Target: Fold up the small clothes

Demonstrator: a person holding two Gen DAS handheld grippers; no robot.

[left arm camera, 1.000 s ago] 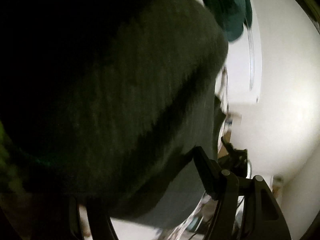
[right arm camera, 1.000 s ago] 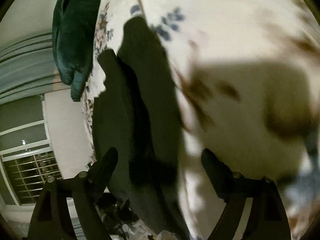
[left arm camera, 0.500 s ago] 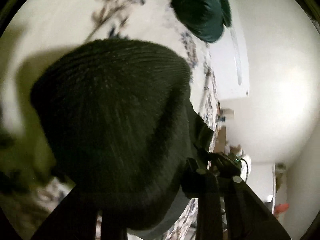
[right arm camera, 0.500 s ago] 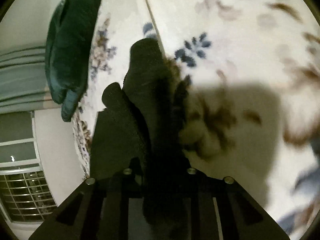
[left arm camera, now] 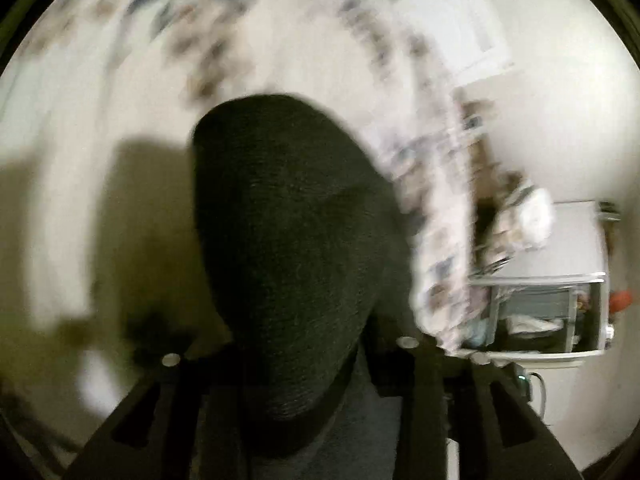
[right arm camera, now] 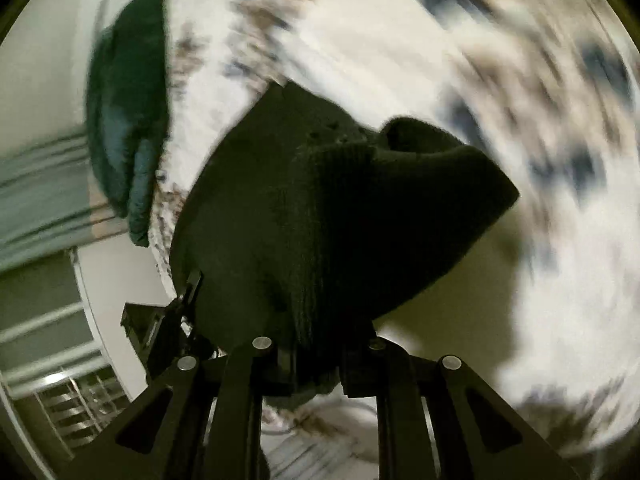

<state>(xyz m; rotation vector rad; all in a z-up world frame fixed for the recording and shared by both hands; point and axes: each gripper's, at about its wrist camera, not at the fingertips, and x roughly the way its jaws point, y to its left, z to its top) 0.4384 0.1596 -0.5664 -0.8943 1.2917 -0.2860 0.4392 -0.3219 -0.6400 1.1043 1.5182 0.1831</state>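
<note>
My left tool and right tool are both clamped on the black knit garment. It hangs above the floral bedspread; jaws have just been closing.

The black beanie is matt ribbed knit, the floral bedsheet soft printed cloth, the teal cushion faintly sheened fabric, the hand-held gripper matt black plastic.

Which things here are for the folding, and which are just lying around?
For the folding:
- black knit garment, gripped by both tools
- left tool, jaws just opened a little, garment between them
- right tool
- flowered bedsheet beneath

Just lying around:
- green cushion
- white shelf with clutter
- window
</note>
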